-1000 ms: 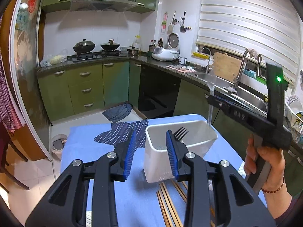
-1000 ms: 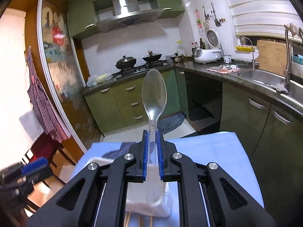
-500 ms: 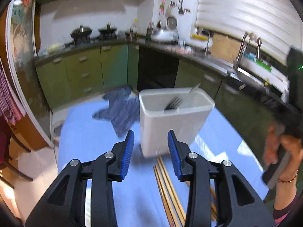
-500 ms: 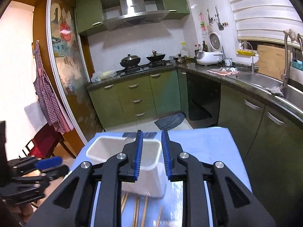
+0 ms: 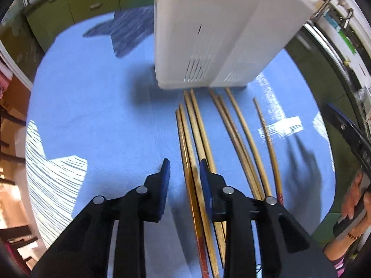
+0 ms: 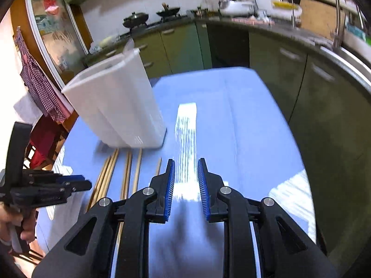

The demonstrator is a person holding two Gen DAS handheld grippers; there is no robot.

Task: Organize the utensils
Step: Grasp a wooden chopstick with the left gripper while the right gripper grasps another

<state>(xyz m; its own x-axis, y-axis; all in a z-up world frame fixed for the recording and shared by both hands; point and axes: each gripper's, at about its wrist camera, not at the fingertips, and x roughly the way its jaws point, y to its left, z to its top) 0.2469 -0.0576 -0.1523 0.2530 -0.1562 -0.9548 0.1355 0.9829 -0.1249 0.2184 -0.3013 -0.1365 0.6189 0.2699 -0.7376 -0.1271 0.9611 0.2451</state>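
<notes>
Chopsticks (image 5: 197, 139) lie beside holder (image 5: 208, 34), between left gripper (image 5: 184, 169) fingers.

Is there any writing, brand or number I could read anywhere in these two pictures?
None is legible.
Black left gripper: faint embossed lettering on its side, too blurred to read.
Red round decoration on the glass door: too blurred to read.
White plastic utensil holder: no text visible.

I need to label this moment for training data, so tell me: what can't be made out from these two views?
- Inside of the white holder: hidden by its own walls in both views.
- Near ends of the chopsticks: covered by the left tool in the left view, by the right tool in the right view.
- Counter items: blurred and small in the right view.
</notes>
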